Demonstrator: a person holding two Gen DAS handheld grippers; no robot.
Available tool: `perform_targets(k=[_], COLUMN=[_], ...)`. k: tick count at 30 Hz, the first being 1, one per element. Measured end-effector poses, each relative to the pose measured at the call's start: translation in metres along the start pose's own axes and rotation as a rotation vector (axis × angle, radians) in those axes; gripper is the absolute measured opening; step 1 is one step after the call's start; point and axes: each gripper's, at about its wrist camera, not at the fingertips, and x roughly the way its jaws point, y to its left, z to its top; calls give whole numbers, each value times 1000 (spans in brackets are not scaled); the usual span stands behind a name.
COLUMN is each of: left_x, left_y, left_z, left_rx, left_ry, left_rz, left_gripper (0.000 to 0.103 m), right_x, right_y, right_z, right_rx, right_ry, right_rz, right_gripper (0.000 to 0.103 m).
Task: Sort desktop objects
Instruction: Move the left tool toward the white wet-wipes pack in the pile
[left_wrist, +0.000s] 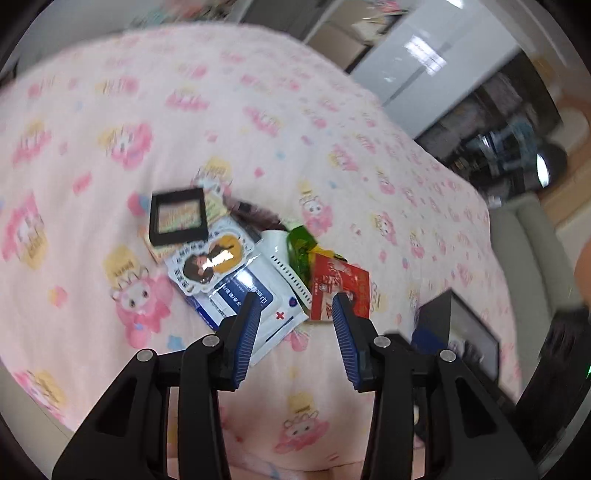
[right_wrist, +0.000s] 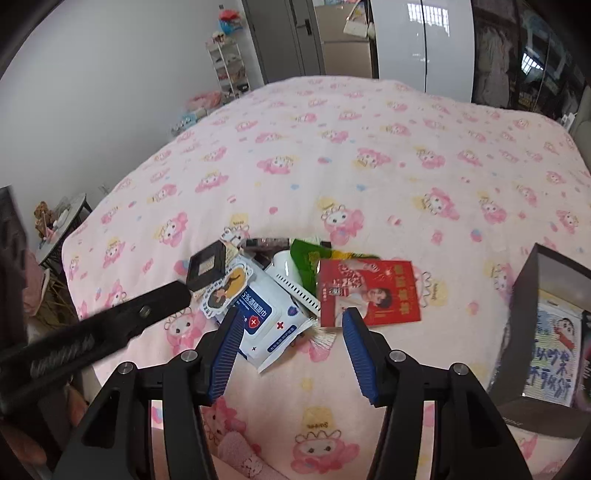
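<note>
Pink cartoon-print bedspread (right_wrist: 332, 140) is carrying a heap of small things near its front edge: wet-wipes pack (right_wrist: 266, 317), red packet (right_wrist: 369, 295), green bag (right_wrist: 314, 258), black square case (right_wrist: 207, 266). Left gripper (left_wrist: 295, 310) and right gripper (right_wrist: 291, 321) are hovering above, jaws parted, gripping nothing.

Both grippers tilted steeply down, jaws parted. Left gripper (left_wrist: 293, 306): blue ribbed pads apart, nothing between them (left-wrist frame is motion-blurred). Right gripper (right_wrist: 291, 319): pads a bit wider apart, also empty. Left gripper's black body shows at the left edge of the right-wrist view.
</note>
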Motion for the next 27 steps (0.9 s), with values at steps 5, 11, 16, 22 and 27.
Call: perform_targets(k=[5, 11, 16, 22, 27], left_x=[40, 78, 101, 108, 109], left_y=[47, 73, 71, 71, 60], left_z=[-3, -10, -17, -24, -30], left_rx=[-288, -373, -356, -367, -326], left_ry=[9, 104, 157, 165, 165], left_rz=[-29, 101, 203, 186, 170], left_gripper=[45, 45, 45, 45, 45], right_x=[49, 90, 116, 138, 131], right_y=[-7, -11, -12, -17, -20], right_z=[-11, -26, -31, -45, -45], right_rx=[36, 62, 64, 103, 105], right_ry=[99, 188, 202, 238, 219], right_rz=[-20, -34, -66, -45, 63], right_gripper=[52, 52, 52, 51, 22])
